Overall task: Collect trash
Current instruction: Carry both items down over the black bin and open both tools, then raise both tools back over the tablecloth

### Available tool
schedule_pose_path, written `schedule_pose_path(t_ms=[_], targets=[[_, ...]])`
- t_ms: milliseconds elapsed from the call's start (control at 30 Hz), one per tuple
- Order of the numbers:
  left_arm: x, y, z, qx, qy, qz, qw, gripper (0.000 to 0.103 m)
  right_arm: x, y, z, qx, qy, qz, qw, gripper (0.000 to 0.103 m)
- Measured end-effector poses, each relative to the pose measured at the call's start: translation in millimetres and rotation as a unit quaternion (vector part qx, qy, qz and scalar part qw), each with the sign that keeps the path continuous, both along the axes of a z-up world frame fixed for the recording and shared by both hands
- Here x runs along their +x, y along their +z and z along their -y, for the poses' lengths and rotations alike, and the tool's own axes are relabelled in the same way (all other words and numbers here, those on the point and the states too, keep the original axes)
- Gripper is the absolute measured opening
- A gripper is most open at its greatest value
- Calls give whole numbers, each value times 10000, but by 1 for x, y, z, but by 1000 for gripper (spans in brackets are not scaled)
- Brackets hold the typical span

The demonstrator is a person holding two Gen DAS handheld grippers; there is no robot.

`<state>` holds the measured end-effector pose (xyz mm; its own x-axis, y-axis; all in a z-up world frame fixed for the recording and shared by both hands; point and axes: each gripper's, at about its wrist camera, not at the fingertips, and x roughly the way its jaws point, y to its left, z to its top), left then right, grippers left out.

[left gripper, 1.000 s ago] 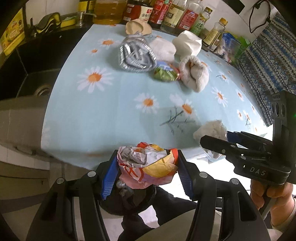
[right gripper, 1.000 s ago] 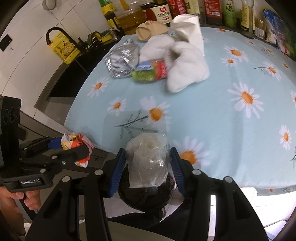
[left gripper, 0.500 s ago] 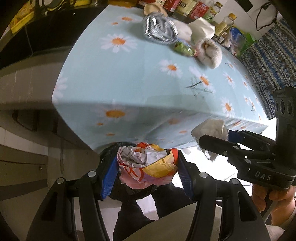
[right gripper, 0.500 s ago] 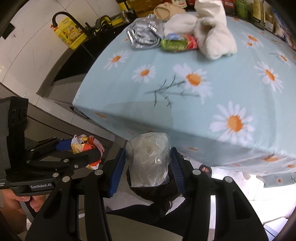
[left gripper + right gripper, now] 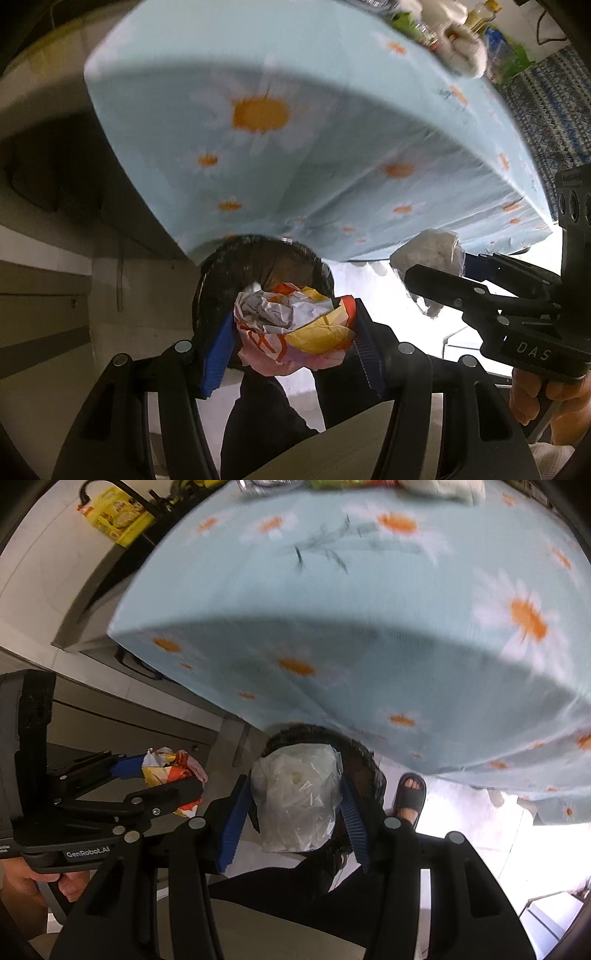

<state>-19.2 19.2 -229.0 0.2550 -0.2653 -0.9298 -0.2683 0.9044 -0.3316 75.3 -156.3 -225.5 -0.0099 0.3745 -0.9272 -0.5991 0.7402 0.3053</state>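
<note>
Both bits of trash are being held clamped over the black-lined bin (image 5: 258, 266) under the worktop (image 5: 295, 110), probably for dropping: crumpled wrapper (image 5: 295, 328) by the left gripper (image 5: 293, 350), plastic bag (image 5: 295, 797) by the right gripper (image 5: 293, 812).

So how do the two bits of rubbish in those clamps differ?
The crumpled wrapper in the left gripper is opaque paper printed red, yellow and white; the clear plastic bag in the right gripper is see-through, with something pale inside. The wrapper is tightly balled, the bag hangs looser. Both are pinched between blue pads, above a black-lined bin.
</note>
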Motion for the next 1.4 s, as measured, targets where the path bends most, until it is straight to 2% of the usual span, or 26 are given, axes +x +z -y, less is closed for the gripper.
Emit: schedule_pose_path(t_ms=[267,700,833,900,1033,1400], targets=[[-4,-30,-2,-77,59,-322,9994,58,-7,-32,3,-227,-117,-345,9991,50],[-4,-56,3,-141,-76,-667,9976,60,-1,-56,5,-338,-231,-534,9977,50],[-4,-57,4,-134,-89,-714,9973,63,2,-58,5,-270,-292,-657,9970,52],[-4,-59,2,-148,-68,-758,9970,69,4,-58,5,-212,-345,-705,9967,57],[-5,-63,-2,-75,-16,-850,9963,69,6,-57,4,-178,-394,-741,9963,57],[-5,-56,-9,-58,99,-797,9968,70,5,-46,4,-156,-423,-678,9967,57]])
